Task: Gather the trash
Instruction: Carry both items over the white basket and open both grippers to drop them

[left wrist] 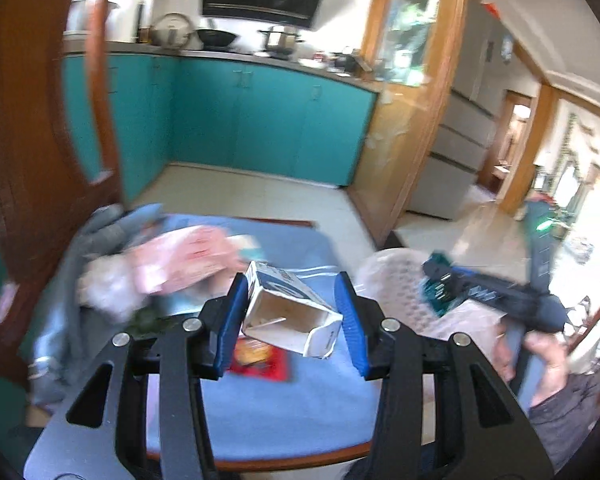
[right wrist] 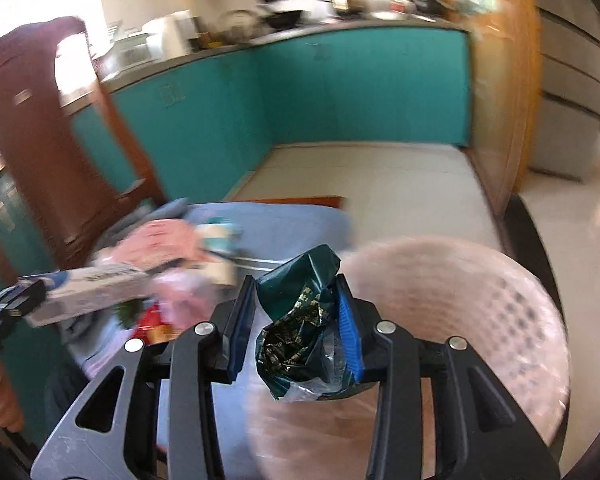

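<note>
Trash is what fills the far left part of the desk point(left wrist: 292, 408), which wears a blue cloth, and two pieces of it are already off the surface. Largest of what is in hand is the opened white-and-blue carton point(left wrist: 288, 312), clamped across its sides in the left gripper point(left wrist: 290, 316) above the desk's middle. It looks empty, light and easily crushed; I would say the flat side walls near the open mouth are the right place to pinch, though a hard squeeze would fold it. A thin stick lies inside and might drop out if the mouth tips down.

Smaller is the dark green foil wrapper point(right wrist: 304, 320), pinched in the right gripper point(right wrist: 296, 328) just at the rim of the pale pink latticed basket point(right wrist: 480, 320), which stands off the desk's right edge. The wrapper seems crumpled, slick and nearly weightless; a bunched fold holds better than a loose flap, and it could slide out of the pads.

Left behind on the desk are a heap of pink printed plastic bags point(left wrist: 180, 264) with a grey-blue cloth point(left wrist: 72, 280) at the far left edge, soft and floppy, best gathered at a bunch. A small red packet point(left wrist: 260, 360) lies flat near the middle, below the carton, and would be awkward to lift without sliding a finger under it. Between the carton and the basket the way looks open, save for the right gripper itself and the hand point(left wrist: 540, 360) that bears it. Both views are blurred.
</note>
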`<state>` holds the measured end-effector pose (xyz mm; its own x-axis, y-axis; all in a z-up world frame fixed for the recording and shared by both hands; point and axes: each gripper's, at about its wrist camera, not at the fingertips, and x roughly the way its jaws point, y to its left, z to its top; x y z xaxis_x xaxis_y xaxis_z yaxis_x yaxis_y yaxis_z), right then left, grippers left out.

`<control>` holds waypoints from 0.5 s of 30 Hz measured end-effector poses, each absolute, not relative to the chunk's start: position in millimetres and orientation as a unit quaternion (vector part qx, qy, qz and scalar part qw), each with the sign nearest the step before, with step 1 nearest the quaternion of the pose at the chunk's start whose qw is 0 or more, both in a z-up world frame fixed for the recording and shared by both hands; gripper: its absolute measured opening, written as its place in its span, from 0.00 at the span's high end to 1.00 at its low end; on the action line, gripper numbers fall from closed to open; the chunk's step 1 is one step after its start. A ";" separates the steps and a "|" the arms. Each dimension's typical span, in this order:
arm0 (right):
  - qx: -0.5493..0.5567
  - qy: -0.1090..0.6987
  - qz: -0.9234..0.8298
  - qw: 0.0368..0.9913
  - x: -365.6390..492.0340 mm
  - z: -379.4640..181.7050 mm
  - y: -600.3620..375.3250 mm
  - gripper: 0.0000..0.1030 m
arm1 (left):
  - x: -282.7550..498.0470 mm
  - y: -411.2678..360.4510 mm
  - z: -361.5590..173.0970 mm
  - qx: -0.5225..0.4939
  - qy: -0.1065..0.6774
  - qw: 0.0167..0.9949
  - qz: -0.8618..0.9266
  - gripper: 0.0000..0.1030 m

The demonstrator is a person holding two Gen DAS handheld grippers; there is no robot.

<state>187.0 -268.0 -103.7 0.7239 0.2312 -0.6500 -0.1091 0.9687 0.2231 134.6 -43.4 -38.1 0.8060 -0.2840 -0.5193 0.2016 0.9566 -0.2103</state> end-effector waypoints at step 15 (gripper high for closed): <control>0.223 0.379 -0.095 0.893 180.2 -126.3 -365.9 0.41 | 183.5 -183.0 -92.6 -0.050 0.368 0.873 -0.316 0.54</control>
